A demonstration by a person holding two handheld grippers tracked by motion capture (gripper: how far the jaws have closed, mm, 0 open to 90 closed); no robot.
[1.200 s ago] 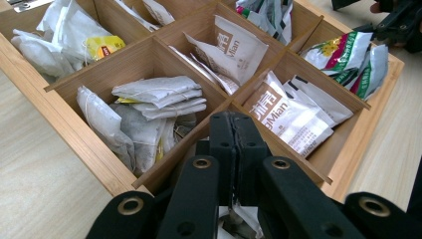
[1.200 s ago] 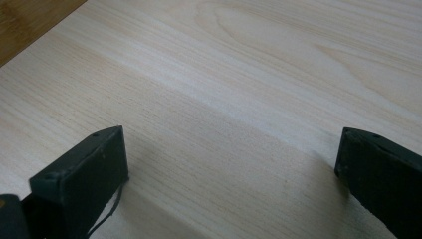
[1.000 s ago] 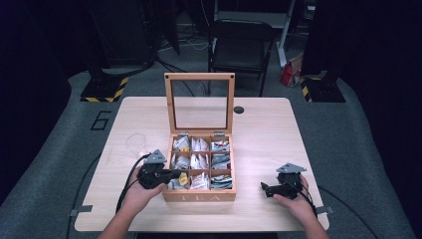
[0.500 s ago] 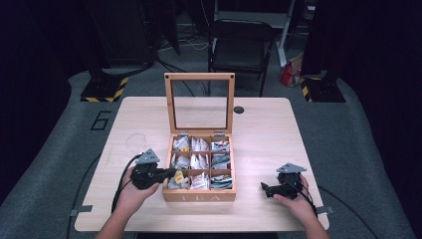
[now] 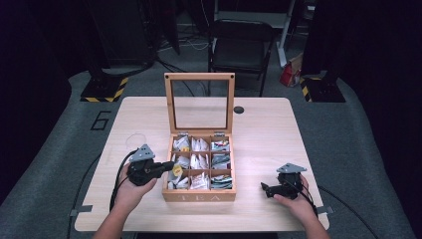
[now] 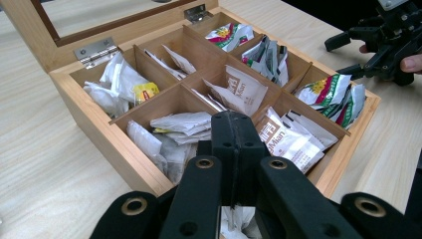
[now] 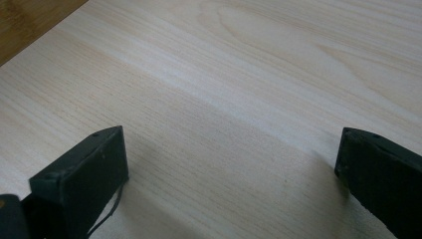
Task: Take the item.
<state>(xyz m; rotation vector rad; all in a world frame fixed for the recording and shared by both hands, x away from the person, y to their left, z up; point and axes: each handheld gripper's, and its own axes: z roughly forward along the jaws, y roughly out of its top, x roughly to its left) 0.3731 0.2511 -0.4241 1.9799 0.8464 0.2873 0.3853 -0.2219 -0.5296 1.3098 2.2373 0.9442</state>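
An open wooden tea box (image 5: 199,196) stands mid-table with its glass lid (image 5: 200,102) upright. Its compartments hold tea bags (image 6: 239,89). My left gripper (image 5: 170,165) is shut, its jaws pressed together over the box's left edge, near a yellow tag (image 5: 177,170). In the left gripper view the shut left gripper (image 6: 233,124) hovers above white sachets (image 6: 181,123). I cannot tell whether anything is pinched. My right gripper (image 5: 265,188) rests on the table right of the box, open. Its jaws stand wide apart over bare wood (image 7: 229,164) in the right gripper view.
The light wooden table (image 5: 263,129) has bare surface on both sides of the box. A small dark disc (image 5: 239,109) lies behind the lid. A black chair (image 5: 239,50) stands beyond the far edge. Cables (image 5: 127,174) trail from the left gripper.
My left gripper has drawn back slightly to the left from the box, and a yellow tag now shows at its tips. The right gripper has stayed put.
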